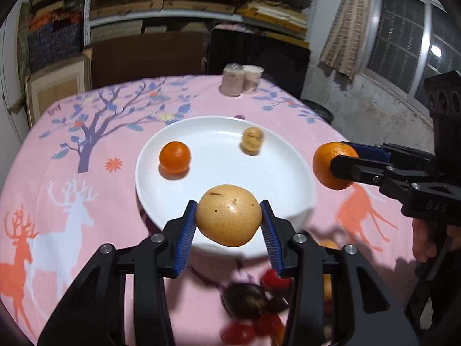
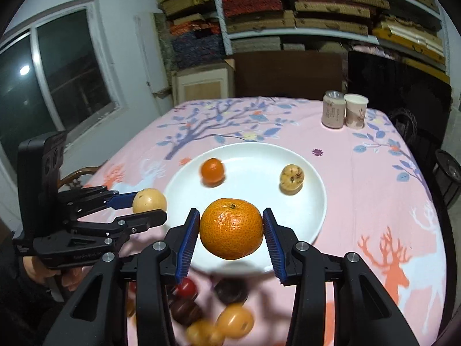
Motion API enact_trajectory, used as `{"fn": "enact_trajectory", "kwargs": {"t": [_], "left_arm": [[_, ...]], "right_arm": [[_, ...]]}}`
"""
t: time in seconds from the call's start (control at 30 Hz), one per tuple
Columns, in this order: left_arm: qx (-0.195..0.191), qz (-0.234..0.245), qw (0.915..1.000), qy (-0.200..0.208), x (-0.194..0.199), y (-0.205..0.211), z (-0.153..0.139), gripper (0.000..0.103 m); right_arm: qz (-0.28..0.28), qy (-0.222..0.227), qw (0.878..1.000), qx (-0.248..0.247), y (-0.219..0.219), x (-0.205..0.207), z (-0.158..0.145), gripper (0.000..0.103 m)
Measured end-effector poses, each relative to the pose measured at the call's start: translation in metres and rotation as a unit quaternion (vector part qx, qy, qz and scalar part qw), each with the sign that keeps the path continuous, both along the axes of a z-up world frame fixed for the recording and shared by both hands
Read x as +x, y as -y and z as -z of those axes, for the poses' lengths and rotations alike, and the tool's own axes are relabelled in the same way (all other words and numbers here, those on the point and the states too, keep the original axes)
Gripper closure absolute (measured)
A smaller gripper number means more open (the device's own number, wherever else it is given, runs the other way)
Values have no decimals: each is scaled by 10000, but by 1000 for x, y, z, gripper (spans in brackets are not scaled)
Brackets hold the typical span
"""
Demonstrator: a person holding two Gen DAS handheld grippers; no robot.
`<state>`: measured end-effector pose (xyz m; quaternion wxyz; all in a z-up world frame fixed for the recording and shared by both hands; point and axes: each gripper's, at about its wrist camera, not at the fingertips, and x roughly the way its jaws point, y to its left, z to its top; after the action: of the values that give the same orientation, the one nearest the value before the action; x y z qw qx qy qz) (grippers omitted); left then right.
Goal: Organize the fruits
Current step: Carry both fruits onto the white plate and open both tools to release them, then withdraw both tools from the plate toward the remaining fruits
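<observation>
My left gripper is shut on a tan round fruit and holds it above the near rim of the white plate. My right gripper is shut on a large orange above the plate's near edge. In the left wrist view the right gripper holds that orange to the right of the plate. In the right wrist view the left gripper holds the tan fruit left of the plate. On the plate lie a small orange and a small speckled tan fruit.
Loose fruits lie on the pink tablecloth below the grippers: red ones, dark ones and yellow-orange ones. A can and a cup stand at the table's far edge. Shelves and a window are behind.
</observation>
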<state>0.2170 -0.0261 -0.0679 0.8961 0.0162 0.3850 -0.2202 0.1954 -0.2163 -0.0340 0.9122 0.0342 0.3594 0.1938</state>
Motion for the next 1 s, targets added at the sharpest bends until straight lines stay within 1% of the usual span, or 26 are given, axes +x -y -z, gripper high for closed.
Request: {"fn": "enact_trajectory", "kwargs": {"t": [0.07,0.13,0.23,0.3,0.4,0.47,0.5,0.53,0.57,0.6,0.63,0.73,0.8,0.87,0.93,0.97,1.0], "left_arm": [[80,-99,9997,-193,27,2,13,60],[211,-150,9992,-304,51,5,24,60],[320,-167,9984,-424,71,9,36,60],[373,-142,9980,-498,80,12,42,60],[510,-133,9971,-557,85,15,51,60],[547,-146,9962,-666,89,16,57,60],[567,-144,9958,-707,90,17,59,58],[596,-159,9960,-642,89,18,58,49],[598,-178,9962,-606,88,18,57,45],[595,-189,9963,-597,87,18,56,40],[582,-202,9963,-598,86,18,55,37],[545,-234,9969,-514,78,16,44,37],[498,-260,9978,-363,67,12,30,37],[400,-231,9988,-160,48,7,10,35],[372,-201,9991,96,23,1,-9,26],[379,-184,9988,236,9,-2,-16,23],[394,-109,9984,398,-12,-5,-24,21]], "right_arm": [[126,-204,9997,-108,-3,31,16,58],[194,-373,9988,-261,-6,56,33,58],[285,-540,9973,-407,-10,81,53,58],[301,-566,9968,-479,-13,88,61,58],[262,-583,9962,-586,-18,93,66,57],[219,-577,9958,-673,-21,93,68,57],[196,-566,9956,-724,-23,93,69,56],[181,-522,9953,-794,-25,92,69,56],[179,-497,9951,-833,-26,91,69,56],[182,-480,9950,-855,-26,91,68,56],[184,-410,9953,-862,-27,88,65,56],[209,-213,9962,-817,-25,80,51,54],[262,-76,9970,-726,-21,70,34,54],[279,75,9976,-637,-16,57,17,54],[282,236,9979,-536,-10,36,-3,53],[276,293,9982,-454,-6,23,-10,52],[278,333,9984,-374,-2,10,-16,47]]}}
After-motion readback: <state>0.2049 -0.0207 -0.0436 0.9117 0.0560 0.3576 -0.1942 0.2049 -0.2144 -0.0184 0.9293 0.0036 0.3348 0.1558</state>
